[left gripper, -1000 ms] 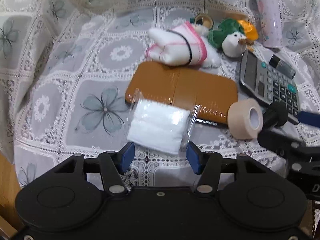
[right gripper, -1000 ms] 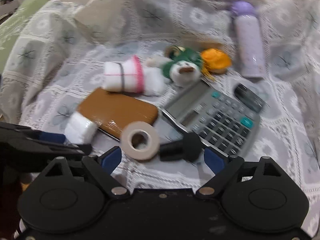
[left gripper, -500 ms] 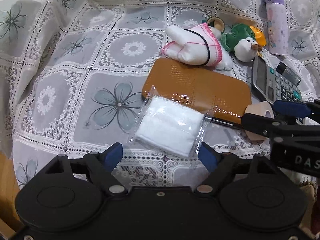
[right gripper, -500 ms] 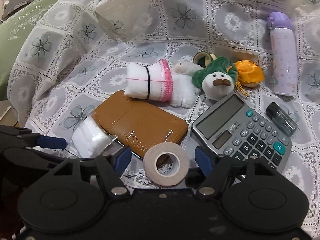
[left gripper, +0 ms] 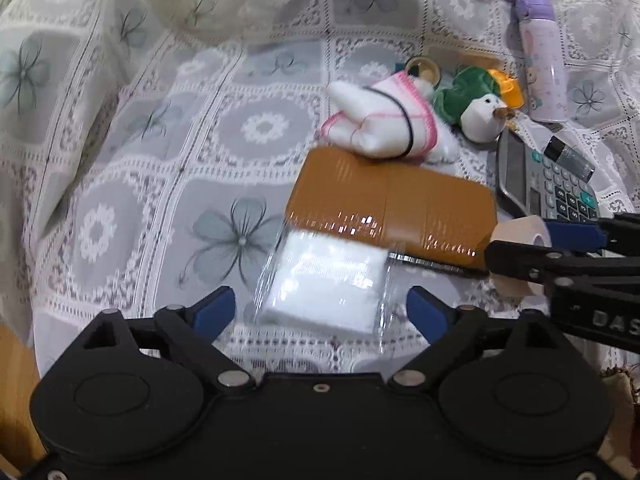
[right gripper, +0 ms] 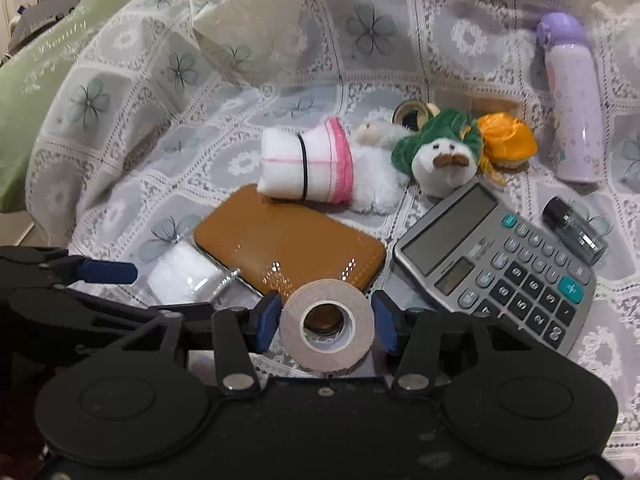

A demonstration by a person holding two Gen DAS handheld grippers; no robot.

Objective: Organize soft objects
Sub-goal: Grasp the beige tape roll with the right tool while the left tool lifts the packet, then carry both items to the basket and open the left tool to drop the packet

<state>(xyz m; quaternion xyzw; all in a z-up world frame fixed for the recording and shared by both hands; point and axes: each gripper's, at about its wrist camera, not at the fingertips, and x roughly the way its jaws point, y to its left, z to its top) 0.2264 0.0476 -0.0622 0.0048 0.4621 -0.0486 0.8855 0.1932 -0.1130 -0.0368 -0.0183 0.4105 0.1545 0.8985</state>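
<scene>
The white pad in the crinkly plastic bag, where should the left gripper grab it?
Grip the white pad across its two short sides, coming down from above. It lies flat on the tablecloth, and the open left gripper already straddles it. Avoid the far edge; it touches the brown case.

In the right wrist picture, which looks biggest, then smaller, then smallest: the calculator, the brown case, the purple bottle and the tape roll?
1. calculator
2. brown case, close behind it
3. purple bottle
4. tape roll

The tape sits nearest the camera, so it looks bigger than it is.
</scene>
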